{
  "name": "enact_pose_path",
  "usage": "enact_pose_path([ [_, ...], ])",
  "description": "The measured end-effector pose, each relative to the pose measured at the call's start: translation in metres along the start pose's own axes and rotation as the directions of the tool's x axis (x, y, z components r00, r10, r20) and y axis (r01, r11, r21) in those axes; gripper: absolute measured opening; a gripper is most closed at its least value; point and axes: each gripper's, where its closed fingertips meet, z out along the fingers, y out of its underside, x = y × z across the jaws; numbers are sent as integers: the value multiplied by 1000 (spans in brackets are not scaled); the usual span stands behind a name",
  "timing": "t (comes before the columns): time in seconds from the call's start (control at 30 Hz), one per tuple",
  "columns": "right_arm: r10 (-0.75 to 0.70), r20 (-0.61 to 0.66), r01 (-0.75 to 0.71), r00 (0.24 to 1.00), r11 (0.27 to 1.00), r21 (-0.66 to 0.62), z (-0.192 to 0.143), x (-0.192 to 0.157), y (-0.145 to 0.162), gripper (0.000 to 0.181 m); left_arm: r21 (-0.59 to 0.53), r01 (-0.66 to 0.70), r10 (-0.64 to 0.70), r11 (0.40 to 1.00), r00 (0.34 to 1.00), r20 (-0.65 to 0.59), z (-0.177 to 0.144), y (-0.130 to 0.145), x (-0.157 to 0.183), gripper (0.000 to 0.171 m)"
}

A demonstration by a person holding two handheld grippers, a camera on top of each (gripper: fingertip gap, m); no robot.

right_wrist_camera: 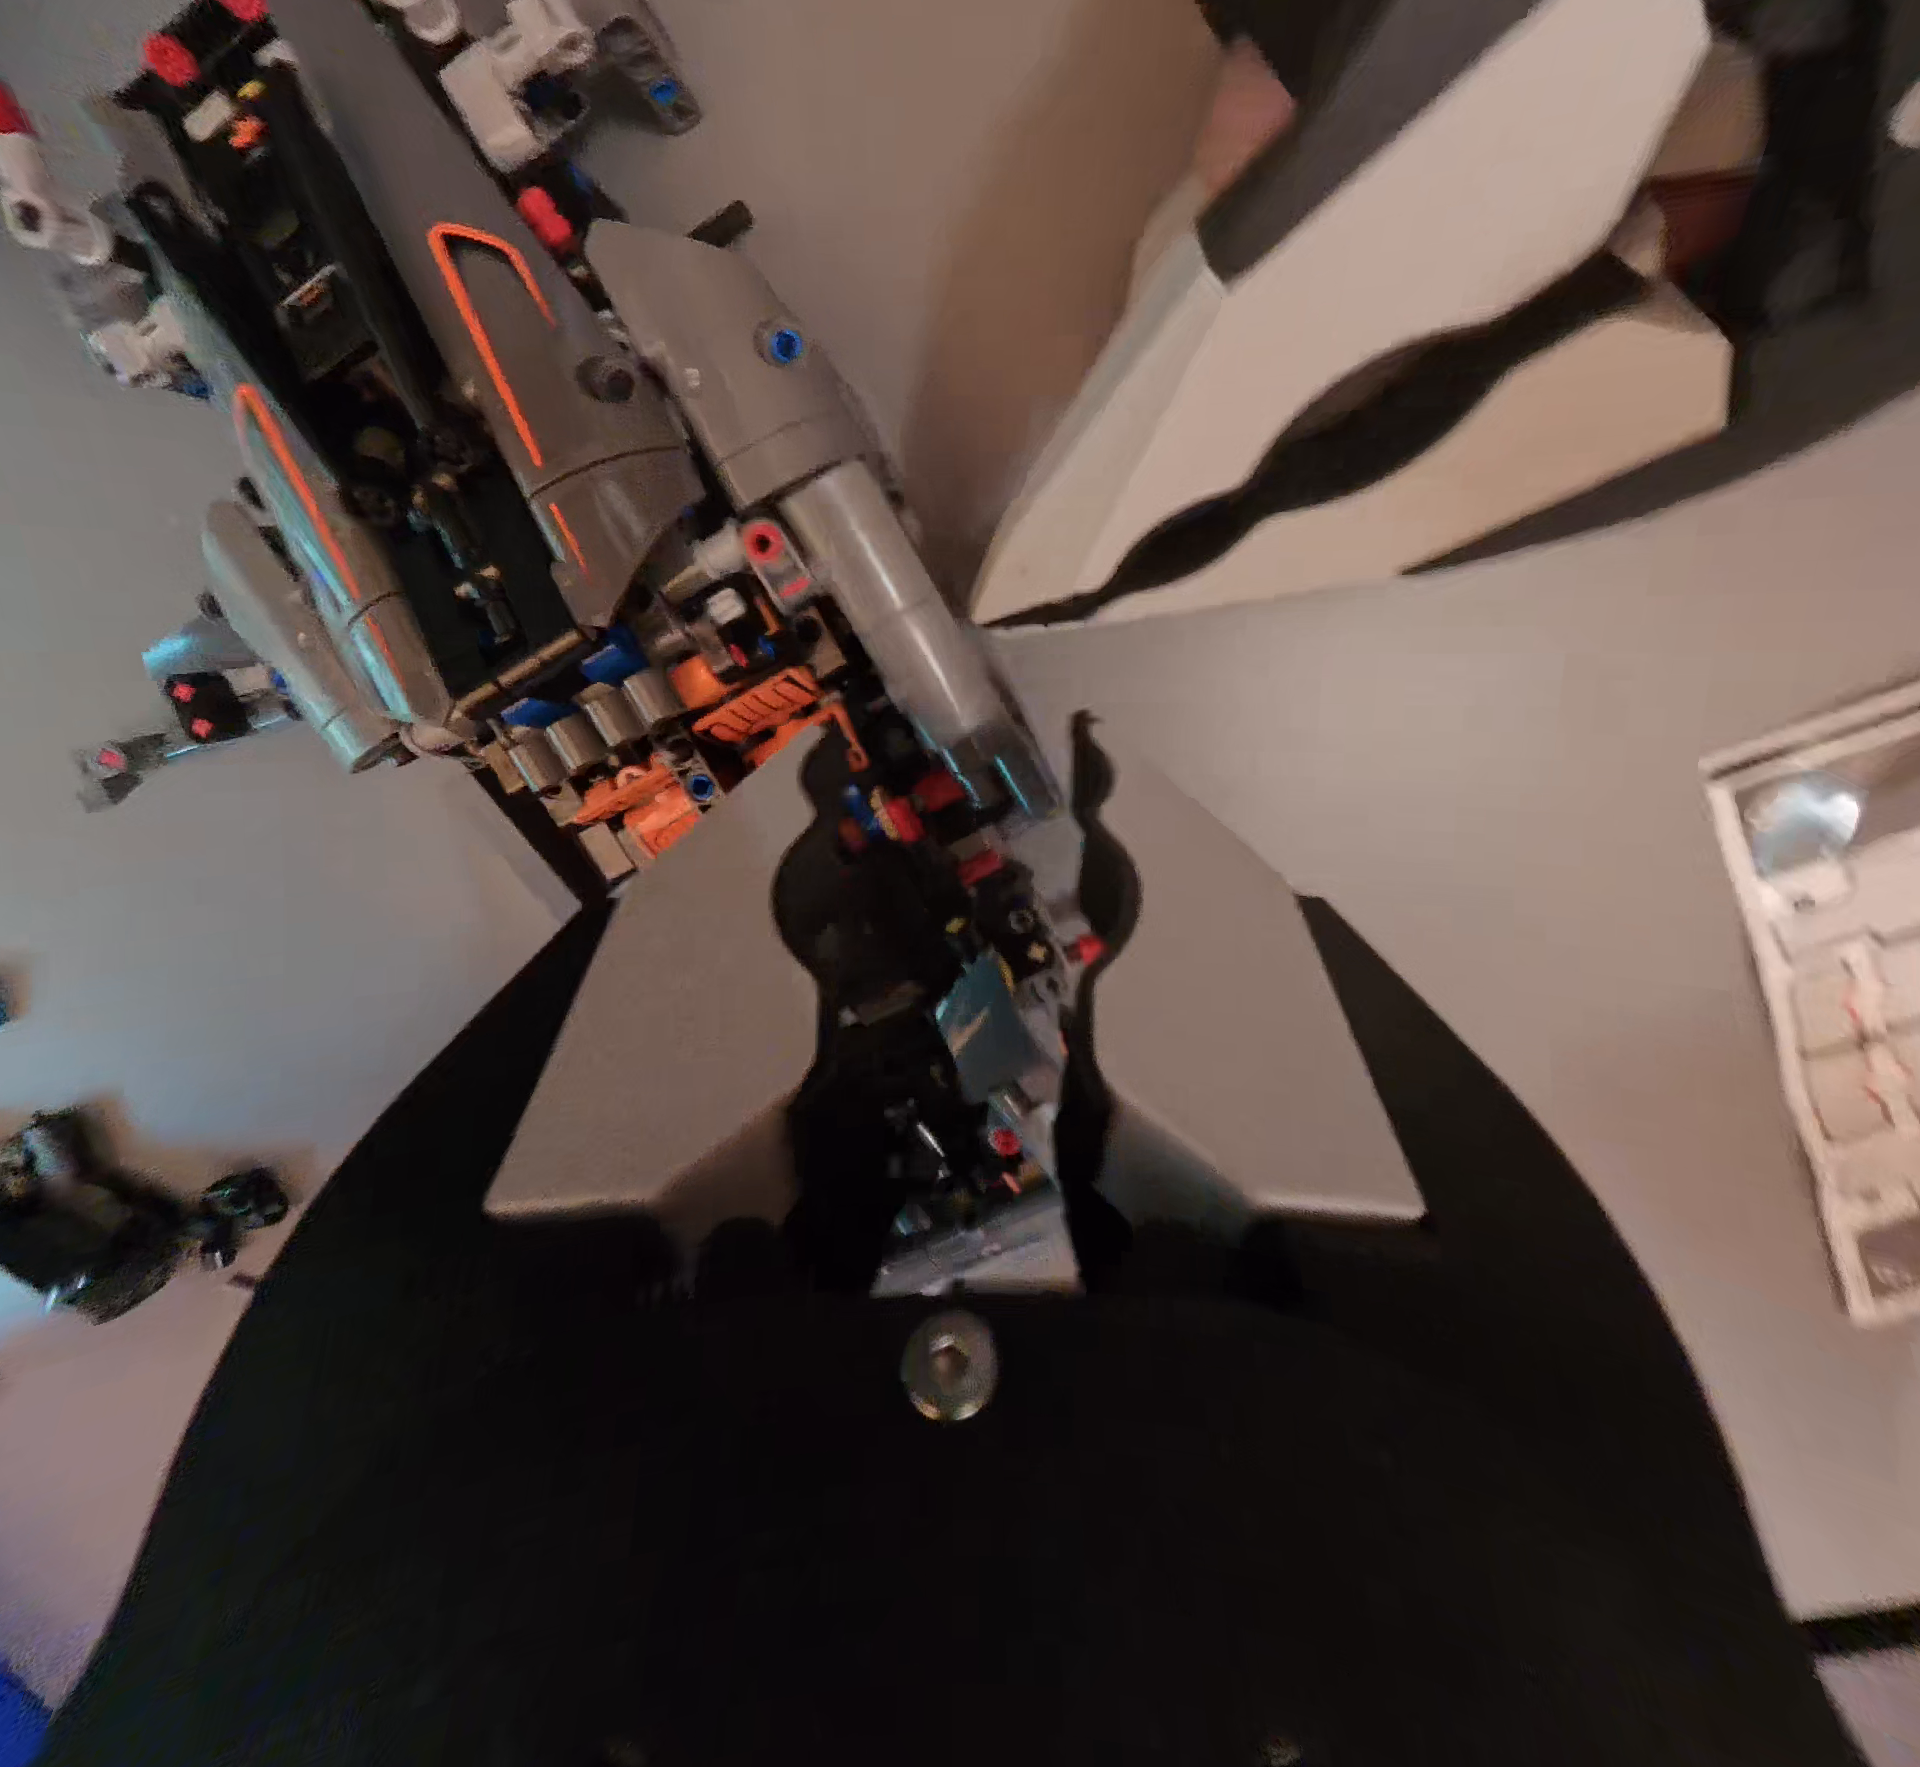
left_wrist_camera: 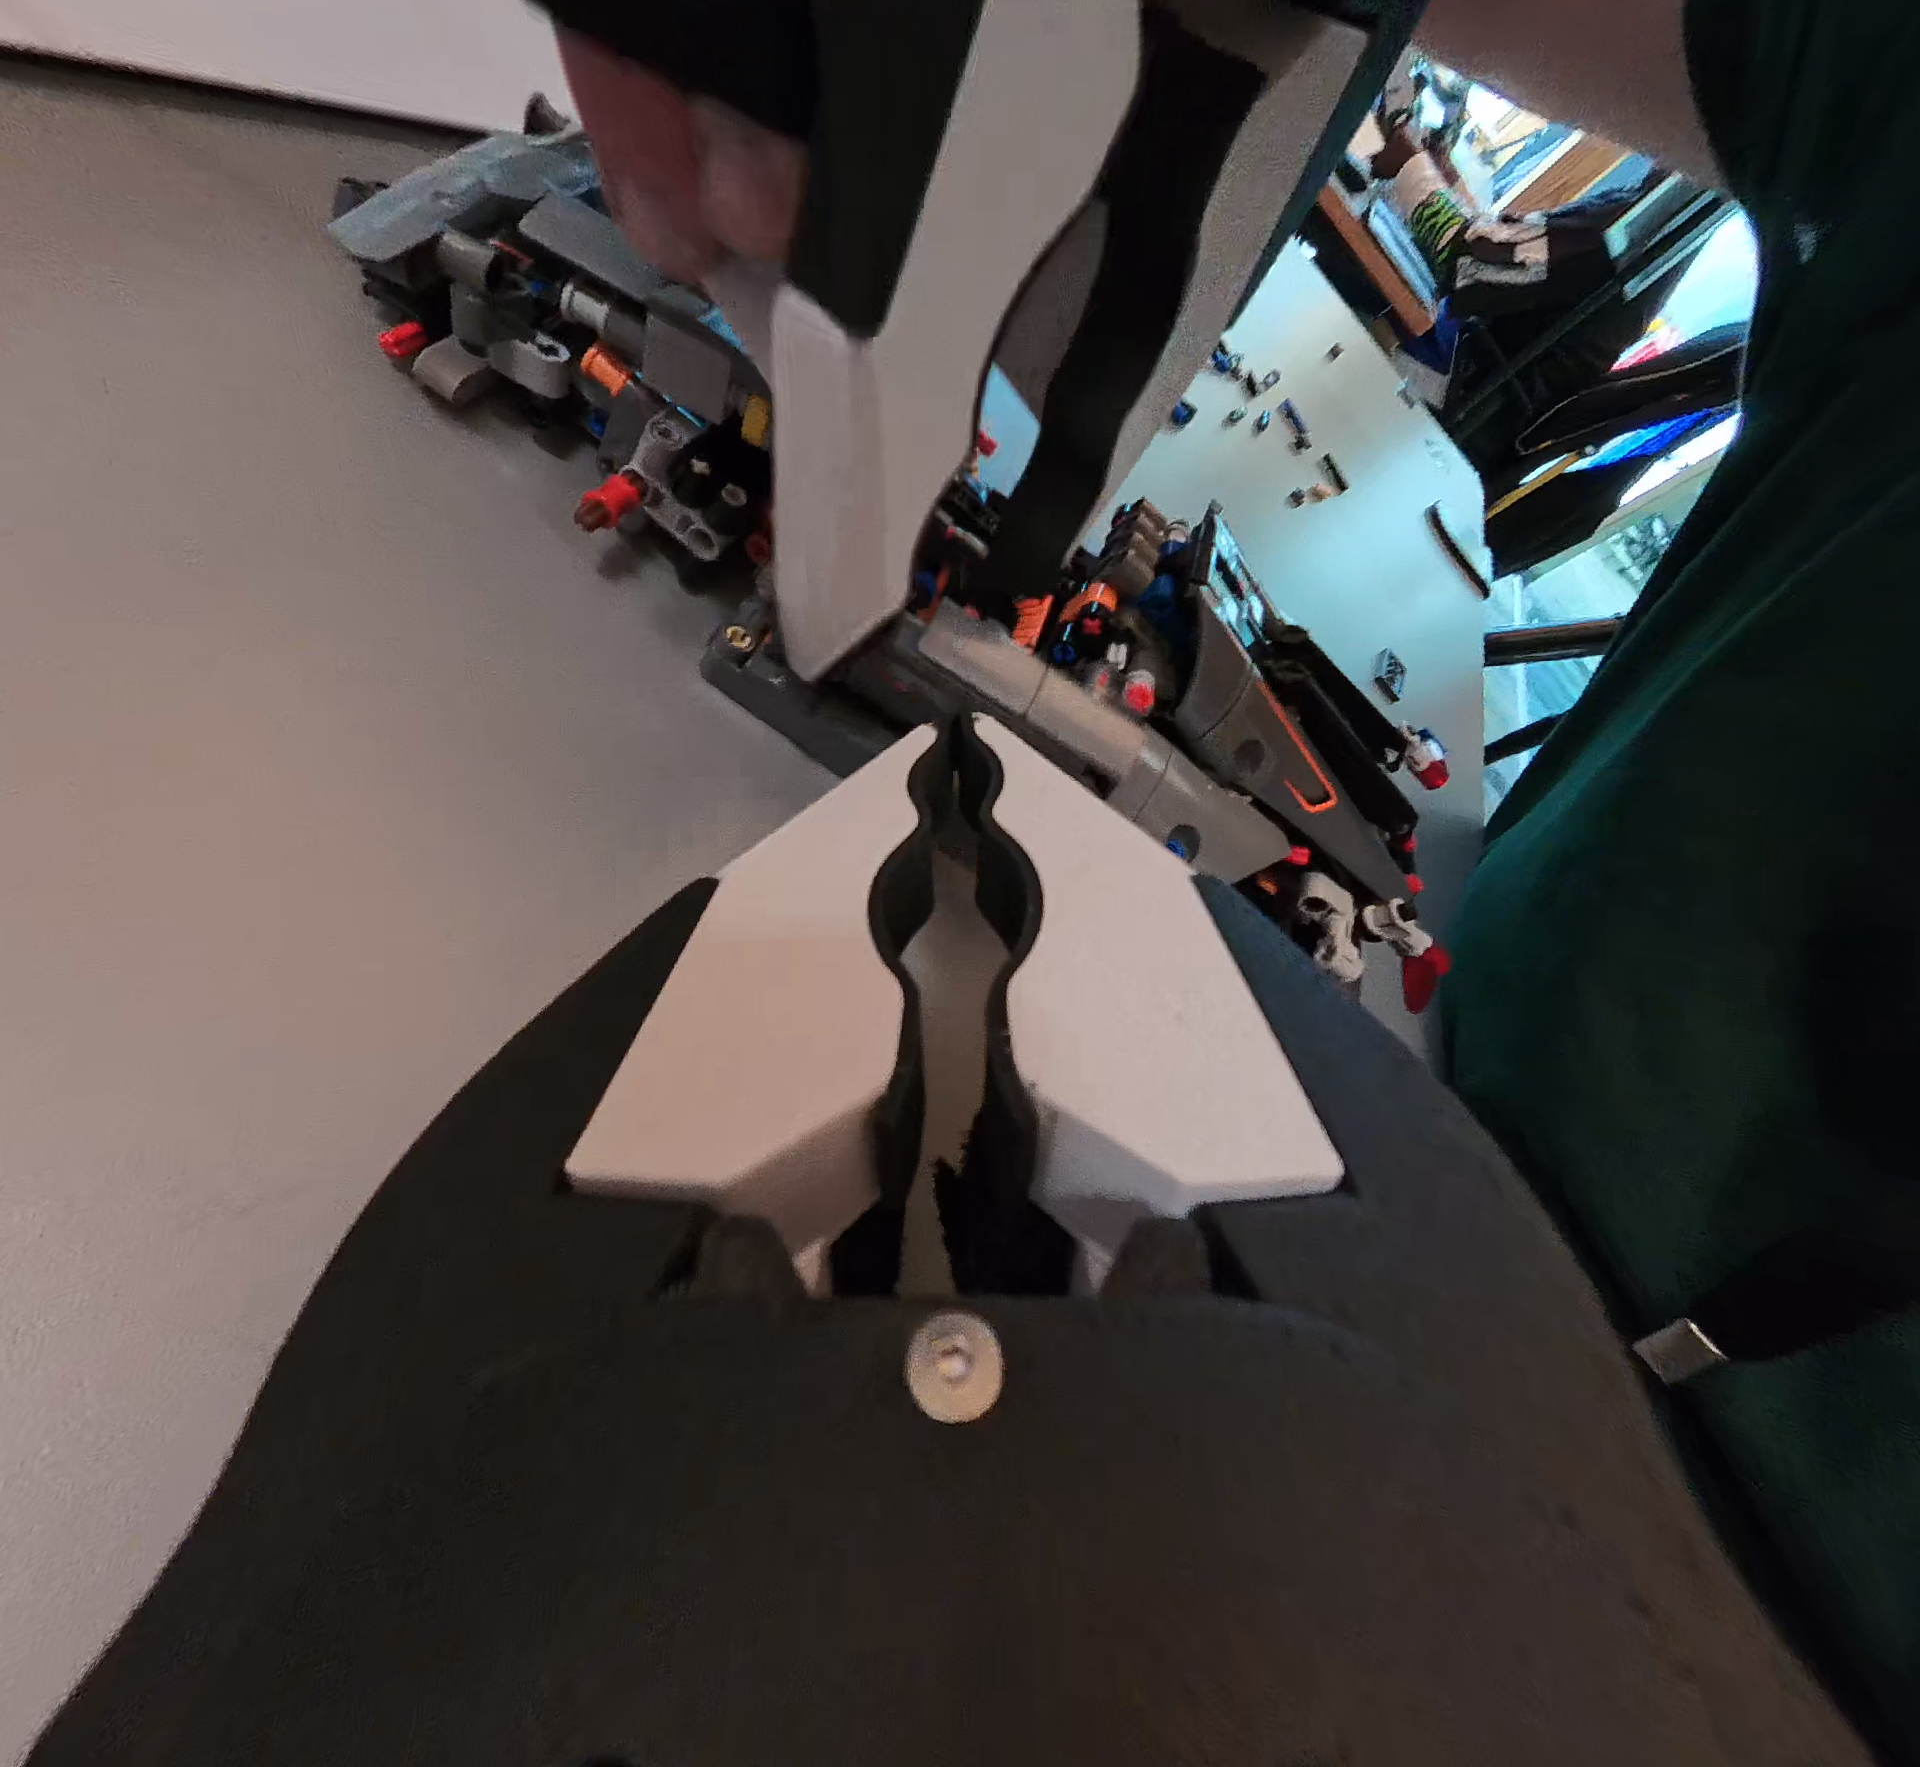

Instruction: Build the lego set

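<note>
A long grey and black lego model [left_wrist_camera: 1226,709] with orange trim lies on the grey table [left_wrist_camera: 260,678]; it also shows in the right wrist view [right_wrist_camera: 582,387]. My right gripper [right_wrist_camera: 945,730] straddles the model's middle from above, with the model filling the gap between its fingers. It also shows in the left wrist view [left_wrist_camera: 925,621]. My left gripper [left_wrist_camera: 958,730] is shut, its tips touching a light grey panel on the model's side. It shows shut in the right wrist view [right_wrist_camera: 987,616]. I see no piece between its pads.
Several loose lego parts [left_wrist_camera: 1278,429] lie on the table beyond the model. A small dark sub-assembly [right_wrist_camera: 104,1208] sits at the left. An open instruction booklet [right_wrist_camera: 1829,990] lies at the right. A person's green sleeve [left_wrist_camera: 1714,782] fills the right side. Less than 4 cm separates the two grippers' tips.
</note>
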Motion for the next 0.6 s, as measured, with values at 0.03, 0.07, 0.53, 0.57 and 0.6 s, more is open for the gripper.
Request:
enact_pose_path([
  [0.03, -3, -19, 3, 1000, 1000, 1, -5, 1, 1, 48, 17, 10, -10, 1000, 1000, -6, -2, -2, 0, 0],
  [0.07, -15, -34, 15, 999, 1000, -12, -12, 0, 4, 50, 36, 13, -13, 999, 1000, -12, -4, -5, 0, 0],
  [0.53, 522, -281, -537, 805, 843, 25, -74, -89, 5, 45, 138, -22, 26, 990, 999, -27, -26, 9, 40, 40],
  [0.57, 582, -250, -594, 774, 804, 33, -65, -106, 6, 47, 133, -65, 67, 989, 998, -7, -26, 11, 49, 43],
  [0.6, 634, -241, -644, 735, 764, 44, -56, -119, 9, 46, 143, -104, 105, 984, 994, 3, -26, 10, 60, 45],
])
